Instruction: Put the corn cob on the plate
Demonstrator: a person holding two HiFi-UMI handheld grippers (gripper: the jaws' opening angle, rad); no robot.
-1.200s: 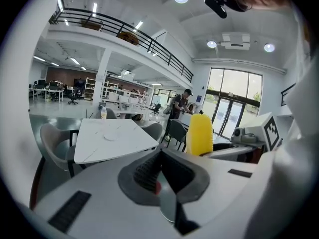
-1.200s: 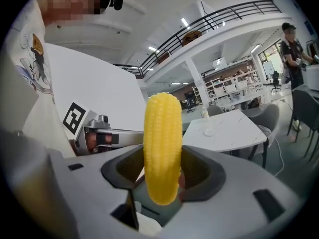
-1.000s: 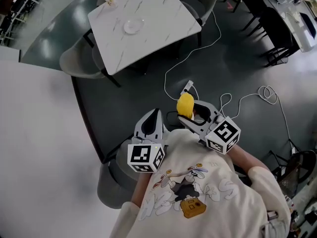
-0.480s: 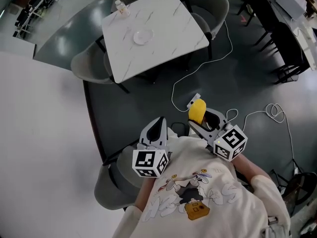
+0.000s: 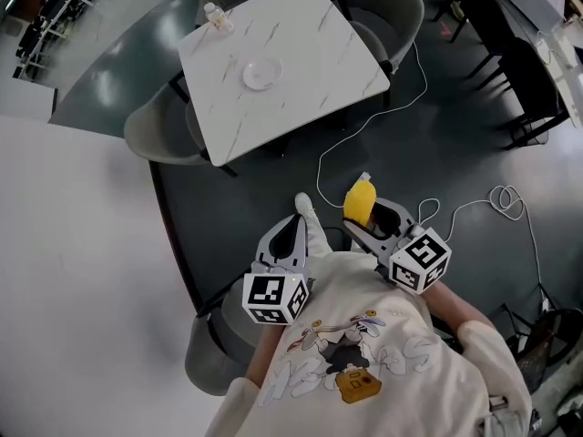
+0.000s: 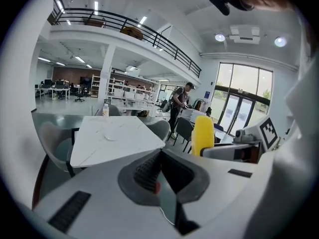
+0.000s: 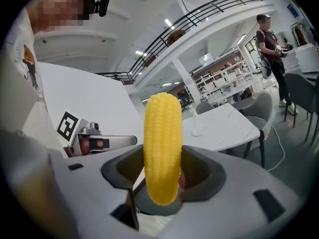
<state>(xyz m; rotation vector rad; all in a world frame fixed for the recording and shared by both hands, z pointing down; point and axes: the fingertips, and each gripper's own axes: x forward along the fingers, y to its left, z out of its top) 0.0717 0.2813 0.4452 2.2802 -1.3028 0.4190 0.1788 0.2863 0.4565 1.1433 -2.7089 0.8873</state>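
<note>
A yellow corn cob (image 5: 360, 202) (image 7: 162, 146) stands upright between the jaws of my right gripper (image 5: 367, 217), which is shut on it. The cob (image 6: 203, 134) also shows at the right of the left gripper view. My left gripper (image 5: 290, 240) (image 6: 158, 176) is held close to the person's chest, its jaws shut with nothing between them. A small white plate (image 5: 259, 73) (image 6: 110, 136) lies near the middle of a white marble table (image 5: 301, 53) (image 7: 234, 126) some way ahead. Both grippers are well short of the table.
A small bottle (image 5: 217, 16) stands at the table's far left corner. Grey chairs (image 5: 155, 135) surround the table. White cables (image 5: 364, 126) trail across the dark floor. A white wall panel (image 5: 82, 271) fills the left. A person (image 7: 271, 49) stands at desks in the distance.
The table and plate have shifted slightly in the head view as the person moves. A foot now shows ahead of the left gripper. The right gripper keeps hold of the corn.
</note>
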